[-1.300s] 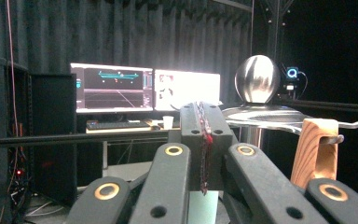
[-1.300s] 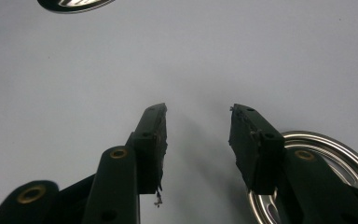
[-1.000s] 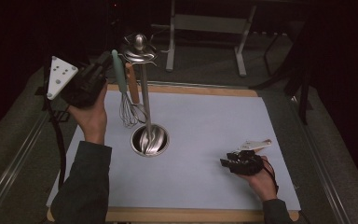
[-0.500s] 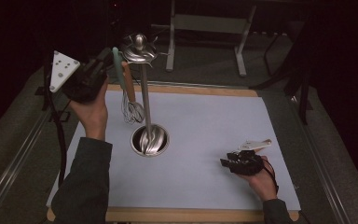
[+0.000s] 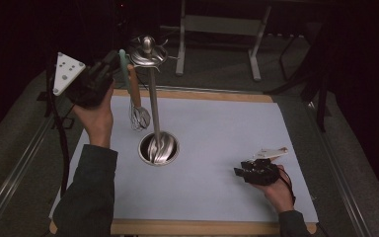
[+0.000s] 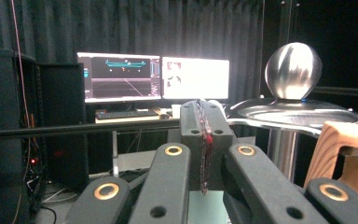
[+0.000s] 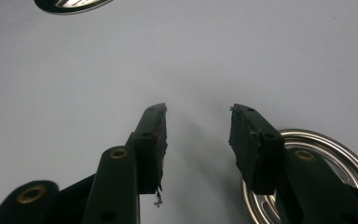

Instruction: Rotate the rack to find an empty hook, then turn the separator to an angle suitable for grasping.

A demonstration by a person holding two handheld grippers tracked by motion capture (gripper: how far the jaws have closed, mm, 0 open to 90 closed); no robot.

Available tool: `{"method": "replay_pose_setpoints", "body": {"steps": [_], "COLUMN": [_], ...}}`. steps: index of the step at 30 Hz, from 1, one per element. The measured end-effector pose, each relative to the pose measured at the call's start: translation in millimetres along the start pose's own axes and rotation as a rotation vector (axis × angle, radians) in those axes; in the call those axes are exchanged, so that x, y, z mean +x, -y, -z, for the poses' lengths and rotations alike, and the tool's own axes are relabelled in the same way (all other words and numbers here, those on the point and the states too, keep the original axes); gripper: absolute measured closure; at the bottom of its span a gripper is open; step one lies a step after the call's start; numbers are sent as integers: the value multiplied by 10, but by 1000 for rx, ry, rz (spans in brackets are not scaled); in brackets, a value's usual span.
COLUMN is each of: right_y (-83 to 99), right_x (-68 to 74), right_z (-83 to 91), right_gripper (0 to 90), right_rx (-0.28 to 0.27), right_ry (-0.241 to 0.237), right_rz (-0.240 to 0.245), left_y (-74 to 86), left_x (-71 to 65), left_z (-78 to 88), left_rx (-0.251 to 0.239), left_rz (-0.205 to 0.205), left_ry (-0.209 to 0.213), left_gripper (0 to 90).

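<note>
From above, the left gripper [image 5: 109, 69] is raised beside the top disc of a steel stand [image 5: 153, 106], its fingers together, and a whisk [image 5: 137, 106] with a wooden handle hangs from the disc just beside them. The right gripper [image 5: 246, 170] rests low on the worktop [image 5: 227, 128]. In the left gripper view, the fingers [image 6: 204, 135] are pressed shut on nothing (the wooden handle [image 6: 342, 149] sits just to their right). In the right gripper view, the fingers [image 7: 151, 135] stand apart over bare worktop.
</note>
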State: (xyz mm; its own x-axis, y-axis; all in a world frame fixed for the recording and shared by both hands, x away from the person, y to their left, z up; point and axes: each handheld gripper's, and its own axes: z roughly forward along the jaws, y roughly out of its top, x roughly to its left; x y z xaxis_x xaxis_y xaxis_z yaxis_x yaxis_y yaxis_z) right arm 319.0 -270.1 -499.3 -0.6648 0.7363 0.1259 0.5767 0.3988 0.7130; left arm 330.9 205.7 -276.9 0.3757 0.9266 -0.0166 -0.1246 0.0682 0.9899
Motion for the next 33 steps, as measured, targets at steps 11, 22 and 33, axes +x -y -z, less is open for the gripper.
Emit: {"method": "replay_pose_setpoints", "body": {"steps": [11,22,33], "right_y": [7,5,17], "right_x": [-2,-28,-65], "right_z": [-4,40,107], "right_gripper": [560,558,557], "right_rx": [2,-12,-24], "right_ry": [1,9,17], "right_rz": [-3,-14,-27], "left_y": [27,189,523], "left_x": [67,176,291], "left_z": [57,165,286], "left_rx": [6,29,100], "left_rz": [1,26,54], "left_ry": [-15,-21,-29], "left_gripper": [893,880,872]}}
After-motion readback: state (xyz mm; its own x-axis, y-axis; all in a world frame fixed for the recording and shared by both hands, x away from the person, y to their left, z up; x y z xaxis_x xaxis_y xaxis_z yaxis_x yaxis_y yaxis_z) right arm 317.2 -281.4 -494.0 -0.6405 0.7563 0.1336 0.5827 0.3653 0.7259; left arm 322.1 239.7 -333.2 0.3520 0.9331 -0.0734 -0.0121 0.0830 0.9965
